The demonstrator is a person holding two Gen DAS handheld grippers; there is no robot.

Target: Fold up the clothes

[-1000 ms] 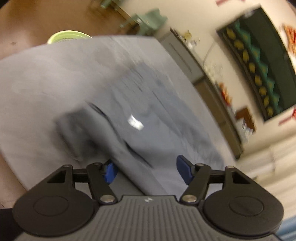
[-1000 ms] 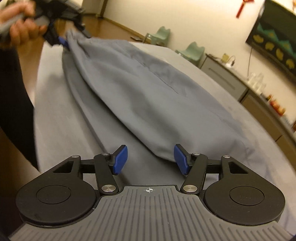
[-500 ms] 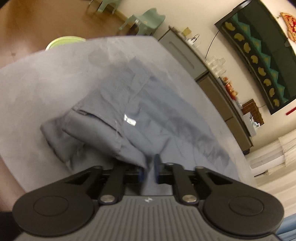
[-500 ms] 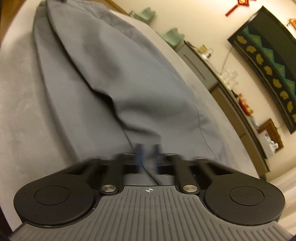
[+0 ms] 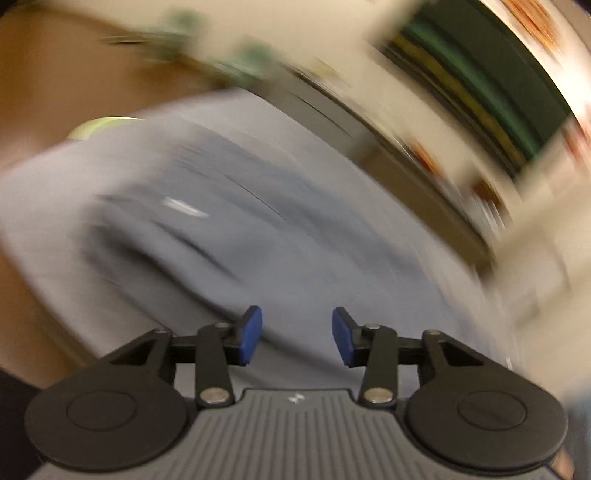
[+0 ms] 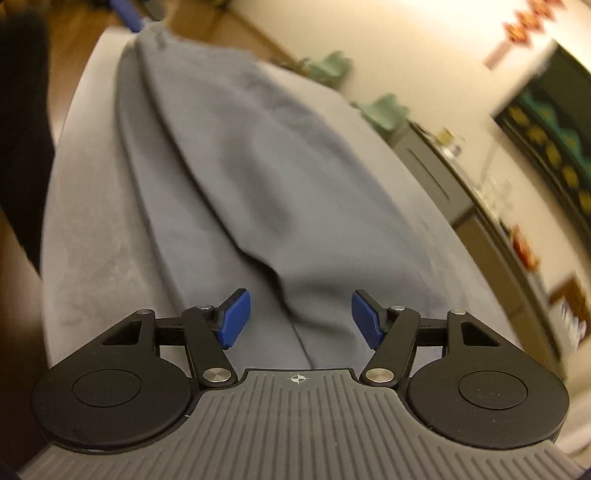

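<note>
A grey-blue garment (image 6: 240,162) lies lengthwise on a grey padded table (image 6: 92,236), folded over itself with a crease running down toward me. My right gripper (image 6: 301,319) is open and empty just above the garment's near end. In the left wrist view, which is heavily blurred, the same garment (image 5: 258,236) lies on the table and my left gripper (image 5: 297,336) is open and empty above its near edge. The tip of the left gripper (image 6: 127,11) shows at the garment's far end in the right wrist view.
A lime-green basket (image 5: 99,123) stands beyond the table's far left edge. Green chairs (image 6: 384,107) and a grey cabinet (image 6: 436,166) with items on top stand along the wall. A dark sleeve (image 6: 18,122) is at the left.
Both grippers were shut on the garment half a second ago and have now opened, letting it go. The left view is swinging fast, so it is blurred.
</note>
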